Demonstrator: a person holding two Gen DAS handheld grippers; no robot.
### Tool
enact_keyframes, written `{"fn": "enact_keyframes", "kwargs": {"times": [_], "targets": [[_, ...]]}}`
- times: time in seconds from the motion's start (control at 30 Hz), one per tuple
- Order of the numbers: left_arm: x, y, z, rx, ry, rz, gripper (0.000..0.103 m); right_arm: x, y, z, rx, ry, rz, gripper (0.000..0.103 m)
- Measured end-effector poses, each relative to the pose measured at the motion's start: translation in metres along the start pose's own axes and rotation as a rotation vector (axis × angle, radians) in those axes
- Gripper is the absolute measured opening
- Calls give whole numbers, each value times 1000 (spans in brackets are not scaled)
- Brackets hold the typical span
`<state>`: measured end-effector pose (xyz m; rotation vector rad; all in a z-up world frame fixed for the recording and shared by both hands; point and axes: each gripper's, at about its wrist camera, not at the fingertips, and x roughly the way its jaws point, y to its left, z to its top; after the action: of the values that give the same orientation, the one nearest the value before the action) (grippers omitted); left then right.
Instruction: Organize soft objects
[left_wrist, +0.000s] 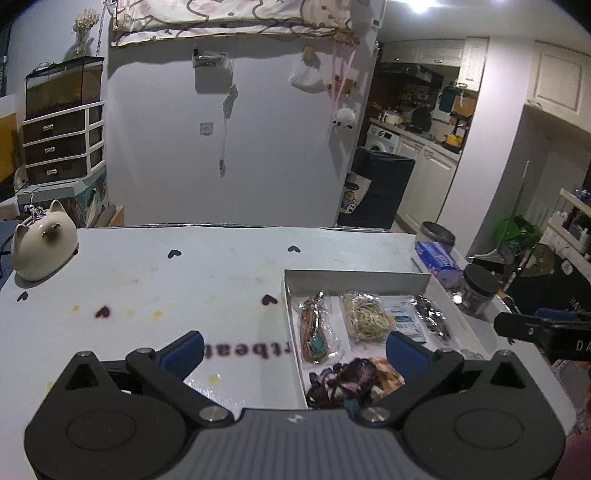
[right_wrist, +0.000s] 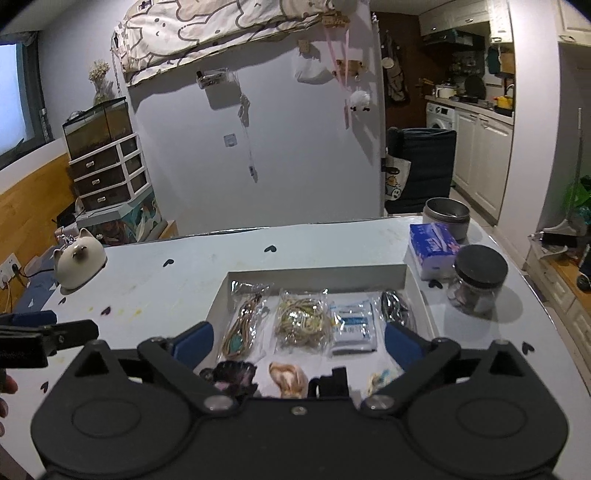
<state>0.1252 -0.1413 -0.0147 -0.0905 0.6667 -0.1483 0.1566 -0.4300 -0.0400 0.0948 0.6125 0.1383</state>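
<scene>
So both hand-held grippers are spread wide with nothing between the blue pads: the left hand-held gripper (left_wrist: 293, 349) and the right hand-held gripper (right_wrist: 299, 341) both hang over the white counter (left_wrist: 147, 280). The soft stuff sits in the shallow white cardboard tray (right_wrist: 314, 273): clear bags of cords (right_wrist: 301, 323), a white-and-blue packet (right_wrist: 352, 325), a dark scrunchie (right_wrist: 232, 373), a tan scrunchie (right_wrist: 288, 376).

A home: washing machine (right_wrist: 439, 116), kitchen cabinets (right_wrist: 480, 162), drawer unit (right_wrist: 107, 173).

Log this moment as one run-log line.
left gripper: open, empty | right gripper: open, empty | white tray: packets, scrunchies inside
</scene>
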Motion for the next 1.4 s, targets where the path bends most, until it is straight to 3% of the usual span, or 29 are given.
{"fn": "enact_keyframes", "kwargs": {"times": [0.33, 0.63, 1.4], "targets": [[-40, 13, -31, 7, -20, -5, 103, -40, 19, -37, 16, -54, -39, 102], [-60, 14, -50, 48, -22, 26, 103, -56, 33, -63, -17, -50, -43, 103], [-66, 17, -61, 54, -16, 33, 103, -65, 41, -71, -12, -61, -68, 103]]}}
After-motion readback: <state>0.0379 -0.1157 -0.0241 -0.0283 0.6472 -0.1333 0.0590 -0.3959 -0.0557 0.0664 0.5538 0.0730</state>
